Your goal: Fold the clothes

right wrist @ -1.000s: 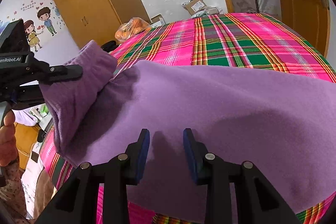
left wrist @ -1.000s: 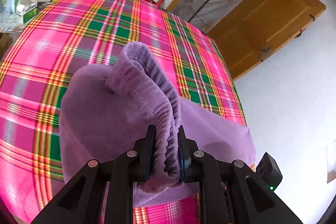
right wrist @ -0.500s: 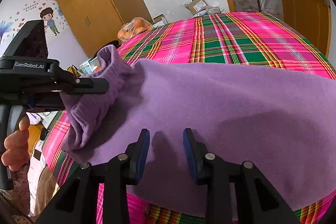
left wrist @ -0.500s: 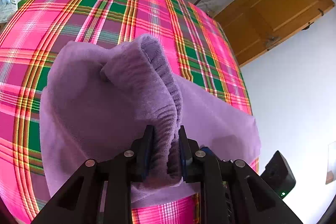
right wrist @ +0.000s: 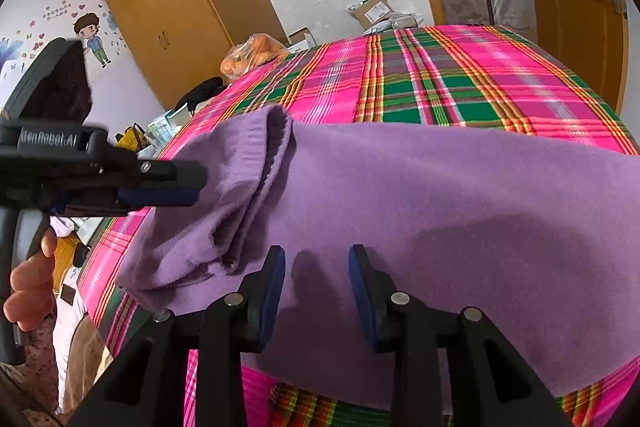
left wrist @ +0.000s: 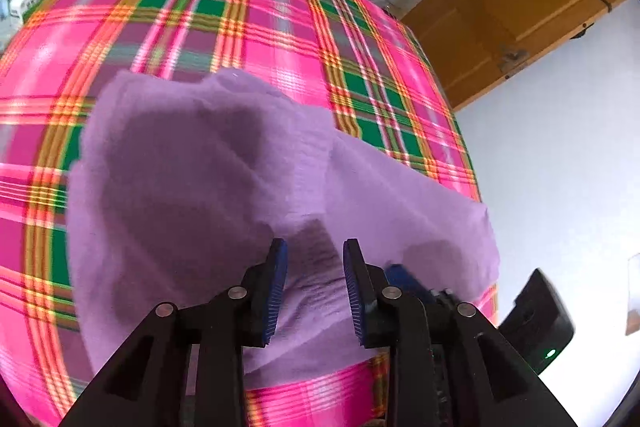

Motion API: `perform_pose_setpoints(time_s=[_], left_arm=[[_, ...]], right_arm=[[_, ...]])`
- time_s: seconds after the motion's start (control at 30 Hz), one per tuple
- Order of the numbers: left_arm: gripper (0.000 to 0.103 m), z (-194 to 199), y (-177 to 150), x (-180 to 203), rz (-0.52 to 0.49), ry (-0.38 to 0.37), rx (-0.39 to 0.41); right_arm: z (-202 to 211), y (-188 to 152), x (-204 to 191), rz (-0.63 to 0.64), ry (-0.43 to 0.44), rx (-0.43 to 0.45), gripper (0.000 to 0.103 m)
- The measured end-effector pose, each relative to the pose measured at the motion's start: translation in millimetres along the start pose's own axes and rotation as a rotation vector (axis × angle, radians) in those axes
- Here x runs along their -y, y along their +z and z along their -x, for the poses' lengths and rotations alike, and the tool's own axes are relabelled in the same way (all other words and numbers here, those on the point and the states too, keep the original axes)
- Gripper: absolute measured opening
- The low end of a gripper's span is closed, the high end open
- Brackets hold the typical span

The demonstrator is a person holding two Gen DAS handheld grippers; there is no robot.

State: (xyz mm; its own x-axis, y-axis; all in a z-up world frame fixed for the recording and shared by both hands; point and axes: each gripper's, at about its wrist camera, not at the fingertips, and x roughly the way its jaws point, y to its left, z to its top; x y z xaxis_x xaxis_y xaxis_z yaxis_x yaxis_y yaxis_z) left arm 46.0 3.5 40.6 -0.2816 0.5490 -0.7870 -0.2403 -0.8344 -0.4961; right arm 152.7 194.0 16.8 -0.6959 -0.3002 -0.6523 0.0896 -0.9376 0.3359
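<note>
A purple fleece garment (left wrist: 192, 187) lies spread on the pink and green plaid tablecloth (left wrist: 280, 27). Its sleeve, with a ribbed cuff (right wrist: 260, 147), lies folded over the garment's (right wrist: 460, 211) left part. My left gripper (left wrist: 314, 267) hovers just above the sleeve with its jaws opening, and the pads do not press on the cloth. From the right wrist view the left gripper (right wrist: 196, 185) stands just left of the sleeve, apart from it. My right gripper (right wrist: 317, 267) is open above the garment's near edge, with nothing between its fingers.
The plaid tablecloth (right wrist: 460, 79) runs far beyond the garment. At its far end sit a bag of oranges (right wrist: 252, 55), a dark cloth (right wrist: 200, 93) and boxes (right wrist: 372, 11). A person's hand (right wrist: 32, 287) holds the left gripper's handle. A wooden door (left wrist: 512, 11) stands to the right.
The left gripper has let go of the ribbed cuff and its jaws have widened. The sleeve has dropped from a raised hump to lie flat on the garment. The right gripper has kept still.
</note>
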Motion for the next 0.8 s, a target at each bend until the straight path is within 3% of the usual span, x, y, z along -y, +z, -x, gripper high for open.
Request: perform_pose_setpoints(time_s=[0.17, 0.37, 0.6, 0.8], left_arm=[[0.034, 22, 0, -31, 0.042, 0.069, 0.057], [0.035, 41, 0, -70, 0.11, 0.129, 0.1], [0.035, 42, -2, -96, 0.157, 0.122, 0.079], [0.035, 37, -1, -106, 0.173, 0.113, 0.068]], right_arm=[[2, 16, 4, -0.063, 0.114, 0.02, 0.034], [-9, 27, -10, -0.003, 0.149, -0.003, 0.034], [-42, 43, -18, 0.002, 0.225, -0.105, 0.047], [-72, 44, -23, -0.058, 0.292, -0.187, 0.047]])
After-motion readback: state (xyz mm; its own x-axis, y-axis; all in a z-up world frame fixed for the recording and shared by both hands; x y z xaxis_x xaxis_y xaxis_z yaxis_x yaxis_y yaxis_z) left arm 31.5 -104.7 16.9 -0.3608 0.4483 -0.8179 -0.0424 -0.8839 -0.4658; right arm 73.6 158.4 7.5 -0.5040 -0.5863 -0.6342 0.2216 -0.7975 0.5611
